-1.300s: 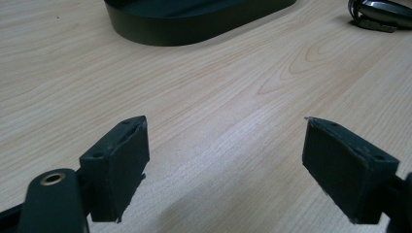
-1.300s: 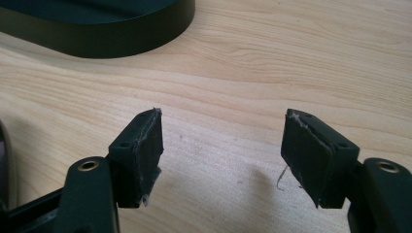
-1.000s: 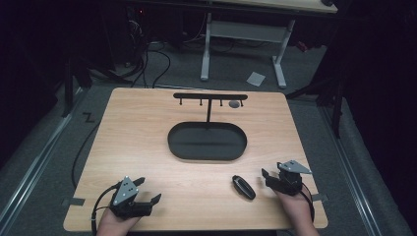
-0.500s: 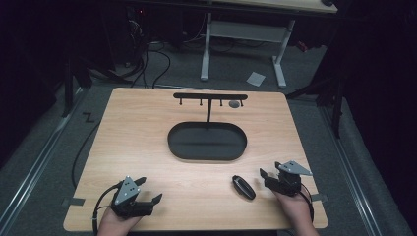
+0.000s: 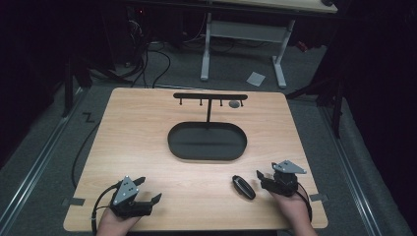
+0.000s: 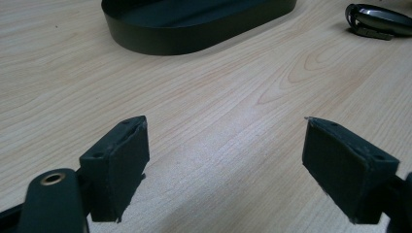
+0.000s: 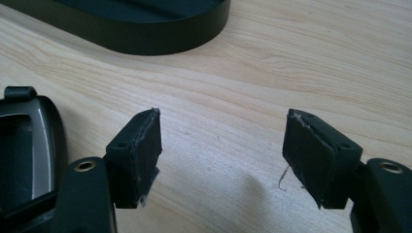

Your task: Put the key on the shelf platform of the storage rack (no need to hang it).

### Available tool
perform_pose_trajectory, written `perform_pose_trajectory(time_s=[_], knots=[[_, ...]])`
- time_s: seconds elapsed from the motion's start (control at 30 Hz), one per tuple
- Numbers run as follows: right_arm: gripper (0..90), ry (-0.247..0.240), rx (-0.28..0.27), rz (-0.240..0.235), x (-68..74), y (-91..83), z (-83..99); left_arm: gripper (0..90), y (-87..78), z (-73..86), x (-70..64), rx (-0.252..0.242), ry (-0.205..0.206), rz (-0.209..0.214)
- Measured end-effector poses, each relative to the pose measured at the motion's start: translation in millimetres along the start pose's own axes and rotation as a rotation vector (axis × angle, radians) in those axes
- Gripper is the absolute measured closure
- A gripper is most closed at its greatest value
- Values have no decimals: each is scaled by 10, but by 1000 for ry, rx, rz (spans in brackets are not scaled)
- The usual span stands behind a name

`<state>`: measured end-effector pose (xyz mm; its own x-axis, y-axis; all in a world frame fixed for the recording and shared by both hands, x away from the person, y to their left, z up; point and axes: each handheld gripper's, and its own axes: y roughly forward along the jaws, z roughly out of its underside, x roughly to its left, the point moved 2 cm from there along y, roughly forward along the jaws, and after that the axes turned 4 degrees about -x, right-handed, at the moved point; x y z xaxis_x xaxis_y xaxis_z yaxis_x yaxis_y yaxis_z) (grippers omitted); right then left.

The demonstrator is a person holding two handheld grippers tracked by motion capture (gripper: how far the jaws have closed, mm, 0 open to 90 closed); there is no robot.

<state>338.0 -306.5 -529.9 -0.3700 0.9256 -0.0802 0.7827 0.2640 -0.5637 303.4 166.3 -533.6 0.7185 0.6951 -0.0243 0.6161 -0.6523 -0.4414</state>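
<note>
A: Two grippers are sitting at the near edge of the wooden bench (image 5: 147, 132), one in each of the person's hands. How are they standing?

B: The left gripper (image 5: 147, 191) is resting at the near left with its jaws spread wide, nothing between them but bare wood. The right gripper (image 5: 261, 178) is lying at the near right, its jaws likewise parted and empty.

A: And what is lying near the right one?

B: A small dark oblong object (image 5: 244, 187), perhaps a key fob, is lying flat on the bench just beside the right gripper, on its left. In the right gripper view it is showing at the left edge (image 7: 24, 145), outside the jaws, not touched by them.

A: What is standing farther back?

B: A black oval tray (image 5: 179, 147) is sitting in the middle of the bench. Behind it a thin black T-shaped rack (image 5: 209, 96) is standing upright, with a small grey thing (image 5: 234, 103) hanging or lying near its right end; I cannot tell which.
</note>
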Motion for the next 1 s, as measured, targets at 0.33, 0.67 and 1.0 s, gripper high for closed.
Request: perform_pose_trajectory(time_s=[0.33, 0.67, 1.0], knots=[[277, -42, 142, -18, 80, 27, -63, 178, -36, 14, 28, -9, -13, -8], [243, -15, 274, -57, 83, 67, -41, 178, -32, 13, 18, -8, -16, 2], [246, -34, 394, -62, 12, 66, -120, 178, -24, 17, 7, -1, -10, 9]])
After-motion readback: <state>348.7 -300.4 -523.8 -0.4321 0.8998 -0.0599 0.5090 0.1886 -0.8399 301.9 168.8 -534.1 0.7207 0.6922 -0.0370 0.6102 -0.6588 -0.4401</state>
